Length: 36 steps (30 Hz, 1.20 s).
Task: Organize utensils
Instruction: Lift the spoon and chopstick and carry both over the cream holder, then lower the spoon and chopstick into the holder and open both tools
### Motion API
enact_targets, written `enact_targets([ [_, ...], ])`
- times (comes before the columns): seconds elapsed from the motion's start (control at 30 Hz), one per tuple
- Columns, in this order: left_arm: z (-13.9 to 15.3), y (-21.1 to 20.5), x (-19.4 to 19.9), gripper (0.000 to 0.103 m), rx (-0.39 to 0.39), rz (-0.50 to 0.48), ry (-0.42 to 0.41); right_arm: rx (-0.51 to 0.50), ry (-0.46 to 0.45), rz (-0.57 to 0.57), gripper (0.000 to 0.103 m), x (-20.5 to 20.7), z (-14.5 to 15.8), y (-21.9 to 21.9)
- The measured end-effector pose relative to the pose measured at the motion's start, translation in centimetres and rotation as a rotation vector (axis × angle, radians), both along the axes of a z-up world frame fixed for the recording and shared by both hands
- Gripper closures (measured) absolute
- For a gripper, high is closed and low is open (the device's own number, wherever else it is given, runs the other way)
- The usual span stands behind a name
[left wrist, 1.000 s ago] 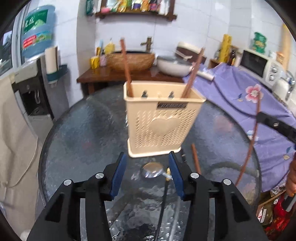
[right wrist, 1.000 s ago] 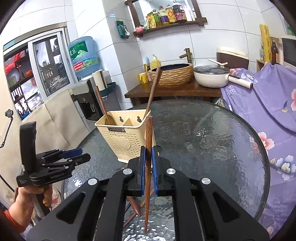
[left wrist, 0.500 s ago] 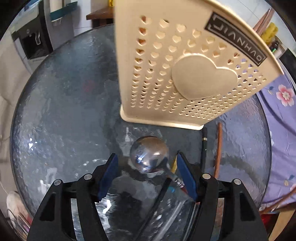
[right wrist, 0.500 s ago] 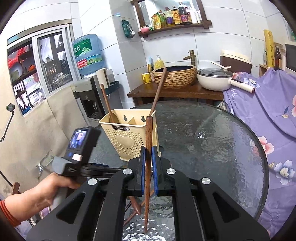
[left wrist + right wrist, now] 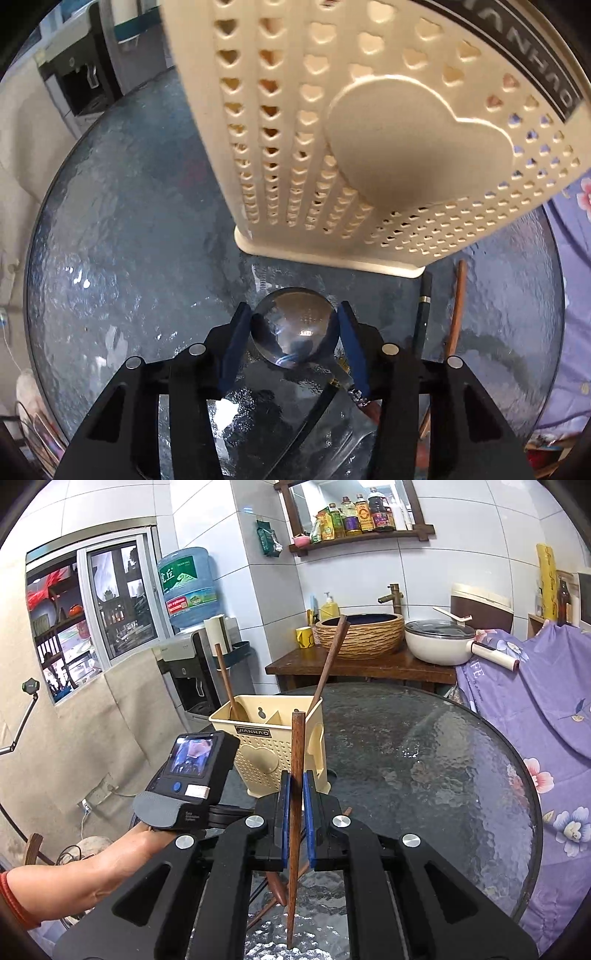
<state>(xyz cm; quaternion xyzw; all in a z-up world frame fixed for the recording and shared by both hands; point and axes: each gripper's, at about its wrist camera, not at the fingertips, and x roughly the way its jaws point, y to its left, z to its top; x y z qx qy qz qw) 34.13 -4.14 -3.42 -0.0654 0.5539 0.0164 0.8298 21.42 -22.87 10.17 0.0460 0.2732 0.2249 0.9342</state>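
Observation:
A cream perforated utensil holder (image 5: 369,147) stands on the round glass table (image 5: 129,221); it also shows in the right wrist view (image 5: 273,749), holding a wooden spoon (image 5: 223,679) and a chopstick (image 5: 328,661). My left gripper (image 5: 295,328) is low at the table with its blue pads against both sides of a metal spoon's bowl (image 5: 295,325). My right gripper (image 5: 295,812) is shut on a brown wooden chopstick (image 5: 295,775), held upright just in front of the holder.
A black chopstick (image 5: 423,314) and a brown chopstick (image 5: 456,306) lie on the glass right of the spoon. More utensils (image 5: 277,890) lie under my right gripper. A purple flowered cloth (image 5: 535,701) covers the right side. A wooden sideboard (image 5: 362,664) stands behind.
My left gripper dropped down toward the table and closed in around the spoon bowl, near the holder's base. My right gripper kept the chopstick almost still.

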Motion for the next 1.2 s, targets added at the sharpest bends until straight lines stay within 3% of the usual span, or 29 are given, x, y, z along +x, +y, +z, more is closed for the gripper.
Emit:
enact_targets([
  [0.2,-0.1,0.7,-0.5,0.057,-0.035,-0.011,-0.024,-0.015,-0.009,-0.007,0.095,-0.3,0.1,0.3],
  [0.53,4.7,2.7,-6.4,0.057,-0.134,-0.126,-0.272,-0.012,-0.029,-0.020,0.095,-1.5,1.1,-0.1],
  [0.77,9.9,4.9,-10.4,0.057,-0.129,-0.197,-0.464,-0.008,-0.032,-0.015,0.095,-2.1,2.1,-0.1],
  [1.2,15.2,6.0,-10.8,0.057,-0.083,-0.237,-0.597,0.018,-0.043,0.005,0.095,-1.0,5.7,1.2],
])
